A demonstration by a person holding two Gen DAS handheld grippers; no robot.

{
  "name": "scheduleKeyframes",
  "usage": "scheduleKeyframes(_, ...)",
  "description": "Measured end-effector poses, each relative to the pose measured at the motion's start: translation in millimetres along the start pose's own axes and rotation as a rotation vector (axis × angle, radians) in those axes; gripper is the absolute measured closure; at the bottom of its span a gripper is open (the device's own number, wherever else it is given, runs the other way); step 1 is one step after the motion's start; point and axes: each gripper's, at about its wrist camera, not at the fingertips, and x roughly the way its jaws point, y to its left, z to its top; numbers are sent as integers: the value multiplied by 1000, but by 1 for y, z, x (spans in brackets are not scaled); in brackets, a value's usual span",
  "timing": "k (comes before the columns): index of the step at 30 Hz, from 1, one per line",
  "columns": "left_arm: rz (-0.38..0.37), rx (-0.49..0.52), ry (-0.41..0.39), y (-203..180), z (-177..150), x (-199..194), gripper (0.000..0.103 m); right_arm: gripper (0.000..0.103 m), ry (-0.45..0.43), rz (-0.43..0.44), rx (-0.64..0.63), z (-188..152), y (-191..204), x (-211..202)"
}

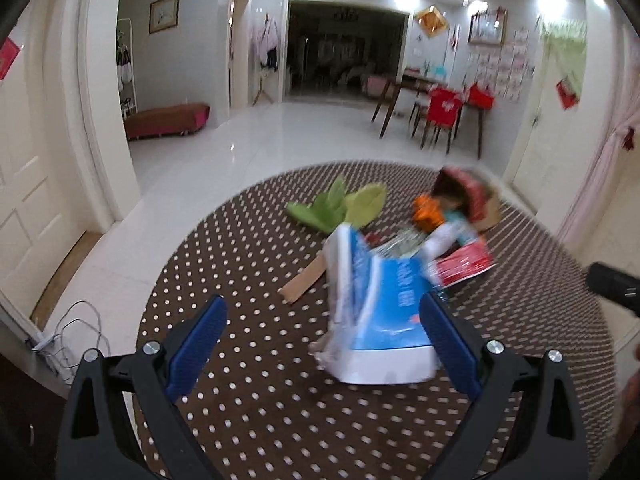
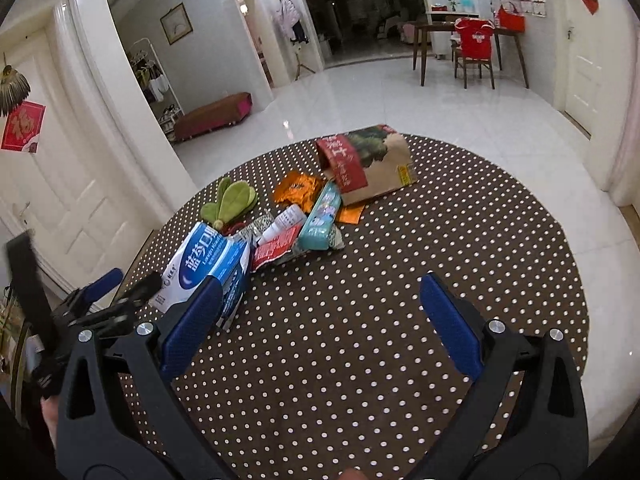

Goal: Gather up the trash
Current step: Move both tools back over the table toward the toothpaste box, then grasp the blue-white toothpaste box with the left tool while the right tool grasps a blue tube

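Hovering wide open, left gripper (image 1: pixel 322 330) has blue-white toothpaste box (image 1: pixel 376 320) lower centre, touching only its right finger. Box could skid off w/ an off-centre squeeze. Right gripper (image 2: pixel 320 312) open too, nothing held.

Round table (image 2: pixel 460 264) in brown polka-dot cloth, blue-white packet (image 2: pixel 208 264), green leaf toy (image 2: pixel 230 202), paper bag (image 2: pixel 372 168), orange wrapper (image 2: pixel 298 190), teal box (image 2: pixel 322 224)

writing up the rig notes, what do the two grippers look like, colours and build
Both match. The left gripper and right gripper each have two matte black plastic arms shaped like splayed wedges with teardrop cut-outs, silver round bolts at the joints, and blue textured pads on the inner finger faces. No cables or printed markings show on them, and no sleeves are visible.
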Motion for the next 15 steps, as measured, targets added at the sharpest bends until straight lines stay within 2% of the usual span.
scheduleKeyframes(1, 4, 5, 19, 1, -2, 7, 8, 6, 4, 0, -2, -1, 0, 1)
scheduleKeyframes(3, -9, 8, 66, 2, -3, 21, 15, 6, 14, -4, -13, -3, 0, 4)
scheduleKeyframes(5, -44, 7, 87, 0, 0, 28, 41, 6, 27, -11, -20, -4, 1, 14)
scheduleKeyframes(6, -49, 14, 101, -3, 1, 31, 47, 6, 34, -14, -19, -5, 1, 18)
scheduleKeyframes(8, -76, 25, 149, -6, 1, 41, 79, 6, 49, -10, -19, -6, 3, 30)
scheduleKeyframes(10, -89, 30, 148, -8, -1, 39, 85, 6, 63, -10, -33, -8, 6, 40)
scheduleKeyframes(15, -67, 35, 96, -6, -8, 21, 87, 7, 104, 11, -87, -14, 24, 67)
